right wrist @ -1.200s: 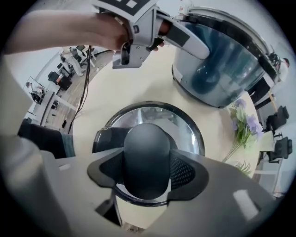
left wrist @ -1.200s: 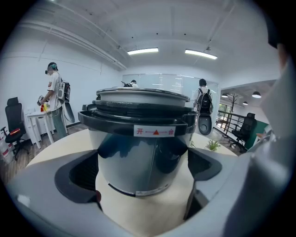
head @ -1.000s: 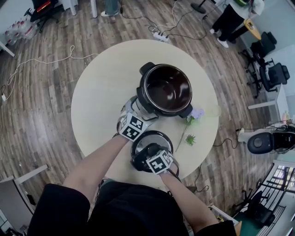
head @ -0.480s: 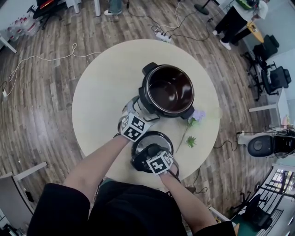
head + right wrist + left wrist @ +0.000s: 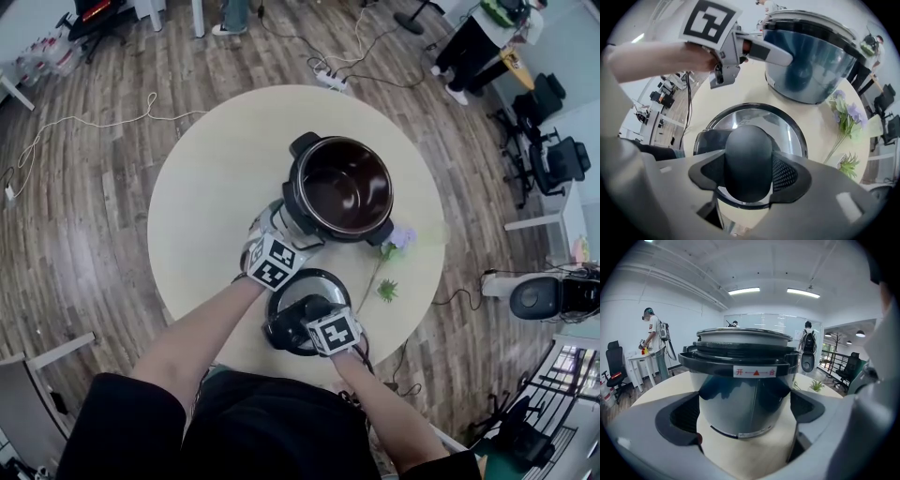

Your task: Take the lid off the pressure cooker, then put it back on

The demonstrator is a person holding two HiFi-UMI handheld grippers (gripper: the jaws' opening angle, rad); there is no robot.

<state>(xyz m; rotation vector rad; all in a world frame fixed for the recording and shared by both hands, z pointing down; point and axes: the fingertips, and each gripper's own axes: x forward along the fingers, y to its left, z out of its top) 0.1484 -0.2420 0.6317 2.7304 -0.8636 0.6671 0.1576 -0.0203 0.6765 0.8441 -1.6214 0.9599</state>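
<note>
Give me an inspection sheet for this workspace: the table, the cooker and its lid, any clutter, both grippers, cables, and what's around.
Surface: round pale table on a wood floor.
Job's things: pressure cooker open, pot looks empty; lid lies on the table nearer the person, apart from the cooker.
Clutter: purple flower sprig and small green plant right of the lid.
Grippers: left gripper jaws apart, facing the cooker's wall, contact unclear; right gripper closed on the lid knob.
Cables: power strip and white cord on the floor.
Surroundings: office chairs, person standing.
</note>
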